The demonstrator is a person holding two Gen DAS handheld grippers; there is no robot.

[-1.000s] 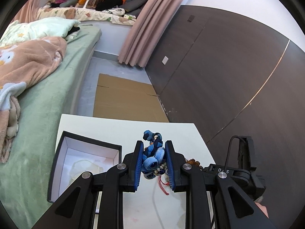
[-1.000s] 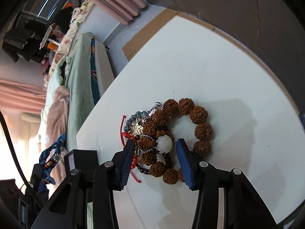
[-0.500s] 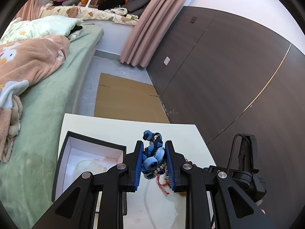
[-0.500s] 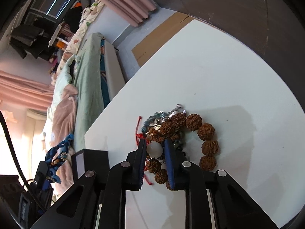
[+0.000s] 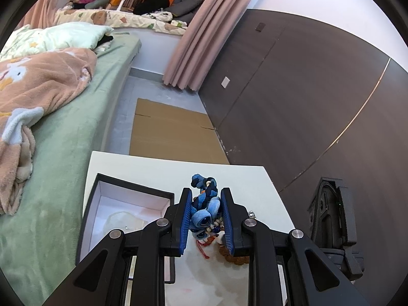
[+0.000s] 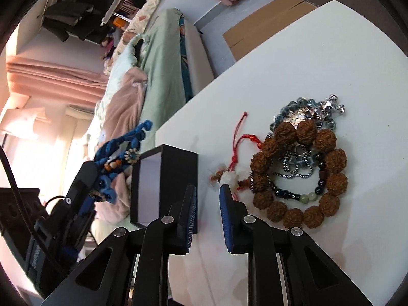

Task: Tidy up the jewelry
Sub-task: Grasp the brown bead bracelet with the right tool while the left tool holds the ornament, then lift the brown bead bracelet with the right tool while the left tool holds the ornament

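Your left gripper (image 5: pixel 206 213) pinches the blue braided cord bracelet (image 5: pixel 205 205) above the desk, beside the open black box (image 5: pixel 102 204). Your right gripper (image 6: pixel 207 205) stands slightly parted, empty; the brown seed-bead bracelet pile (image 6: pixel 301 168) lies beside it, untangled first.

Both grippers, left gripper (image 5: pixel 206 215) and right gripper (image 6: pixel 207 205), have matte black angular arms, ribbed blue pads (image 5: pixel 185 220) inside the fingertips, silver screws (image 5: pixel 160 221) behind them, and a black cable (image 6: pixel 10 178) trailing back.

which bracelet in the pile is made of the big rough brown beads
The large outer ring bracelet, circling the pile; the silver chain and dark-bead strand lie inside it.
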